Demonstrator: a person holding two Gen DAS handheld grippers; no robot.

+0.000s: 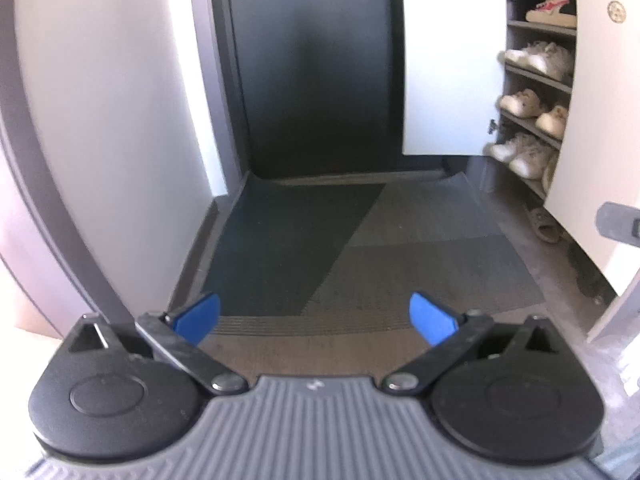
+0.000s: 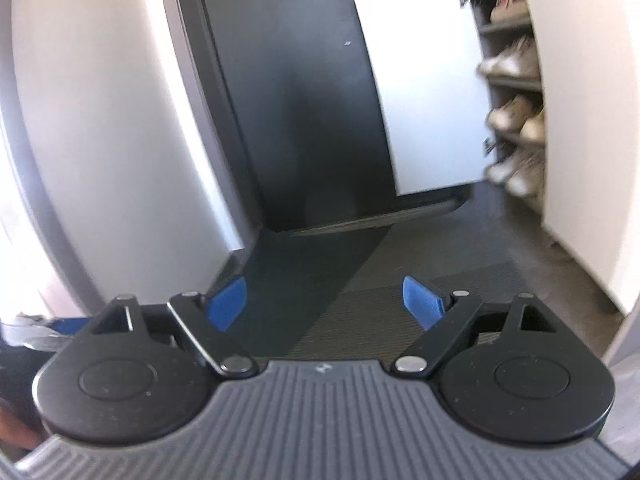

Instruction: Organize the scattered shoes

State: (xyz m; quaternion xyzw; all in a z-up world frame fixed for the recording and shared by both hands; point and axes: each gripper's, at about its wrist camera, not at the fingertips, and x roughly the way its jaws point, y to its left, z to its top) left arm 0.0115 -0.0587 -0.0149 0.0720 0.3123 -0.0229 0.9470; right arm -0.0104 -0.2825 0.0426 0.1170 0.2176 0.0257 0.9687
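I had both grippers above the dark floor mat (image 1: pixel 304 240), the left gripper (image 1: pixel 316 318) and right gripper (image 2: pixel 325 300) each with jaws wide and holding nothing. The shoes (image 1: pixel 520 154) sat in the open cabinet (image 1: pixel 538 76) at right, pale pairs on its shelves, toes pointing out toward the room. A brown slipper (image 1: pixel 543 225) lay on the floor below, its long axis running toward me.

Ahead of you, a dark door (image 1: pixel 312 68) fills the far end, with a grey ribbed mat (image 1: pixel 360 248) spread on the floor before it. A white wall (image 1: pixel 120 120) runs along your left, and a white cabinet door (image 1: pixel 452 60) hangs open on the right.
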